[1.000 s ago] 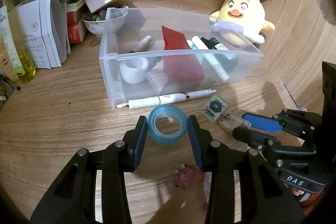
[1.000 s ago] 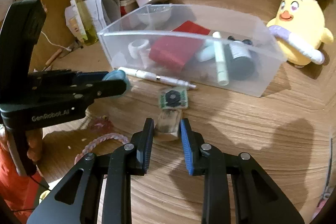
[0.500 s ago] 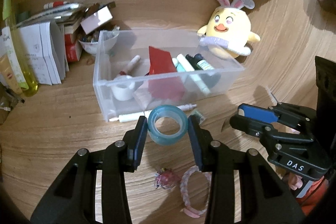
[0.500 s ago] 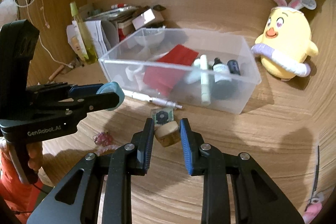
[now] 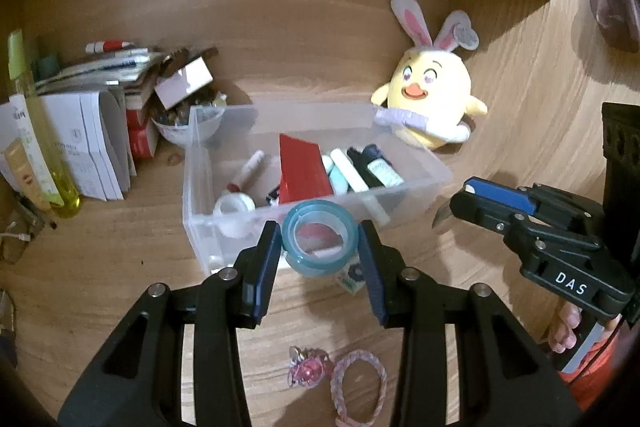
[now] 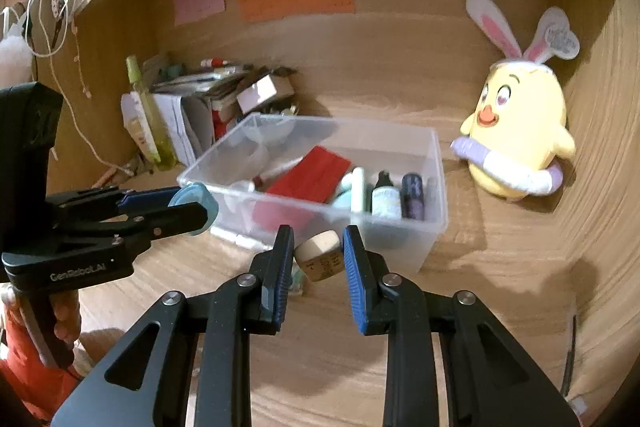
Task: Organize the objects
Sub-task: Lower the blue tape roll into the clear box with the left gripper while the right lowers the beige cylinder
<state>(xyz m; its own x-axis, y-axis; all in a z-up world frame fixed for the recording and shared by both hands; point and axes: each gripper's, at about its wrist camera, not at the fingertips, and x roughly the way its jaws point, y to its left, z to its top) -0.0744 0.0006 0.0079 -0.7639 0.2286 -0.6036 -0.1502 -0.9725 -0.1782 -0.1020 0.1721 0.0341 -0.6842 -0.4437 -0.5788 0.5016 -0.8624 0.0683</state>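
- Teal tape roll clamped across its rim in my left gripper, held above the near wall of the clear bin. Round rim on flat pads: could roll out if my squeeze eases.
- Red packet stands tilted mid-bin; tape dropped there may bounce off.
- Right gripper pinches the small beige block, near the bin's near wall. Risk: clipping that wall, or my two grippers colliding.
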